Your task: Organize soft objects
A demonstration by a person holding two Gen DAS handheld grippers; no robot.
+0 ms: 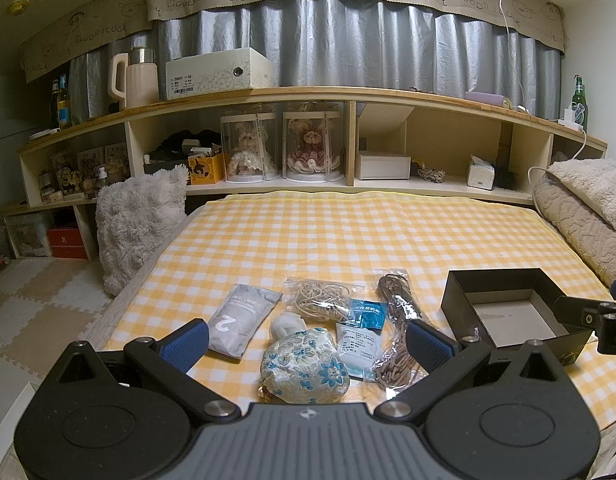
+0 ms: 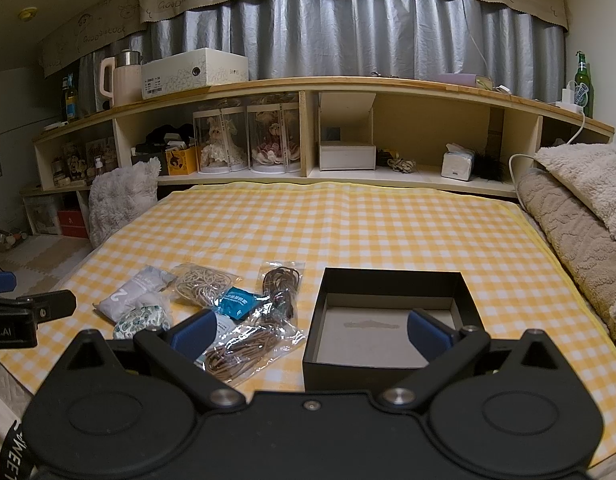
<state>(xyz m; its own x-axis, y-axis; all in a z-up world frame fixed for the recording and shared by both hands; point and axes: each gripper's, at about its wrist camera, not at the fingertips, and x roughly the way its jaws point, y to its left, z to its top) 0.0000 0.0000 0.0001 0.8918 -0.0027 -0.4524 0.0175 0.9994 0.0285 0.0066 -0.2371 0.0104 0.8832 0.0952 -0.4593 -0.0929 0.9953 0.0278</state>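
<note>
Several soft items lie on the yellow checked bedsheet (image 1: 308,236): a floral brocade pouch (image 1: 304,366), a grey packet marked 2 (image 1: 238,320), a bag of beige cord (image 1: 320,298), a bag of brown cord (image 1: 400,320), a teal sachet (image 1: 366,312) and a white wad (image 1: 286,324). My left gripper (image 1: 308,342) is open just above the floral pouch, holding nothing. An empty black box (image 2: 388,320) stands to the right of the pile. Over the box's front left stands my right gripper (image 2: 310,330), open and empty, with the brown cord bag (image 2: 260,332) by its left finger.
A shelf unit (image 1: 348,96) with doll cases, boxes and bottles runs along the head of the bed. A fluffy grey cushion (image 1: 136,220) leans at the bed's left edge. Folded blankets (image 2: 580,208) lie along the right side. Foam floor mats (image 1: 40,308) are at the left.
</note>
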